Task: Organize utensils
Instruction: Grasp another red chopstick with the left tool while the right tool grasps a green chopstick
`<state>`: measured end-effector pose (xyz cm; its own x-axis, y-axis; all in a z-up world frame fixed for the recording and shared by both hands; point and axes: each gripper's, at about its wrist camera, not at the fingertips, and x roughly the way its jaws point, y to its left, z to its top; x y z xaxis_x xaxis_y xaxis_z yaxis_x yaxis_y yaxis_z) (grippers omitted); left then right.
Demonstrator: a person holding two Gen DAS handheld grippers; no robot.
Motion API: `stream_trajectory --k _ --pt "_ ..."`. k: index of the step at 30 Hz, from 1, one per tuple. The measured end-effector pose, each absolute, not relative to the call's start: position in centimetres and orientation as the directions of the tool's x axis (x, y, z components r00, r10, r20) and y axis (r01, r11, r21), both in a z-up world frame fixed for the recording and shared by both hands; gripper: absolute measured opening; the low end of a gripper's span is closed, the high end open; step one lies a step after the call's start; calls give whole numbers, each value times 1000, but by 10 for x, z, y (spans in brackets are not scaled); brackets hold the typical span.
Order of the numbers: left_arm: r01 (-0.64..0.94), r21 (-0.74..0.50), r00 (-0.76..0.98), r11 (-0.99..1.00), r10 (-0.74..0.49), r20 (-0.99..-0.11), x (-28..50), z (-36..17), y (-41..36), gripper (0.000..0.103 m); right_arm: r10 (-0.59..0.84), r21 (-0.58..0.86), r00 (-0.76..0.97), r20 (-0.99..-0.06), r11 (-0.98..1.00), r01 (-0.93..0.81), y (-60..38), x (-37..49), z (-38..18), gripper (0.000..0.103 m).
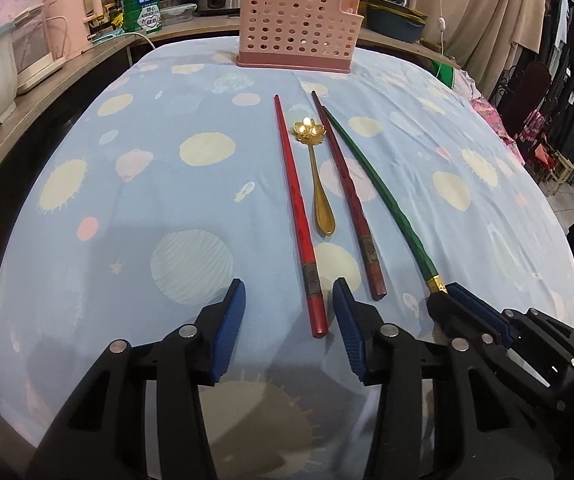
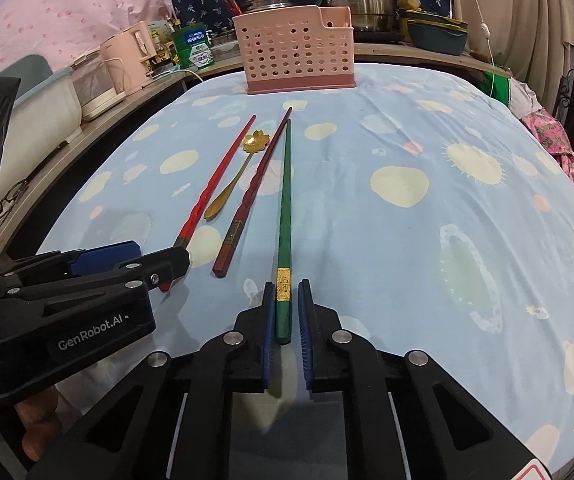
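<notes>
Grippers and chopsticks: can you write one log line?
right gripper: shut on green chopstick | left gripper: open around red chopstick | basket: far

Your left hand-held gripper [image 1: 289, 294] has black angular plastic arms, round silver pivot bolts and ribbed blue pads [image 1: 234, 312]. Your right hand-held gripper [image 2: 287, 300] matches it. White "GenRobot.AI" lettering marks the left one's black housing.

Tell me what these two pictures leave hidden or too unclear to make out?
- Inside of the pink basket, both views: its holed front wall hides what it holds.
- Butt end of the green chopstick, left wrist view: the right gripper covers it.
- Butt of the bright red chopstick, right wrist view: the left gripper hides part of it.
- Label on the green tin: too small to read.
</notes>
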<state>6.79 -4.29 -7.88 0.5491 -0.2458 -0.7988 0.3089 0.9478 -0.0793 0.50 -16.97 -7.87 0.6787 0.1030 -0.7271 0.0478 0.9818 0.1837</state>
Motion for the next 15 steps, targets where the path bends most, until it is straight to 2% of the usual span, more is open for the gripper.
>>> stream_trajectory --k 2,8,11,15 --pt "319 -74 550 945 -248 -797 68 -79 -45 30 108 193 679 -727 980 52 -171 5 -79 7" --pt "343 -82 544 936 -269 -795 67 -79 -49 13 121 213 679 -724 976 54 -175 4 -79 7" --pt "347 -83 540 934 -272 -796 67 -79 -50 8 131 231 680 -721 971 58 -178 4 -79 7" --pt "340 -94 536 936 -275 -798 66 -79 -49 8 133 239 682 -719 969 63 -179 2 -78 7"
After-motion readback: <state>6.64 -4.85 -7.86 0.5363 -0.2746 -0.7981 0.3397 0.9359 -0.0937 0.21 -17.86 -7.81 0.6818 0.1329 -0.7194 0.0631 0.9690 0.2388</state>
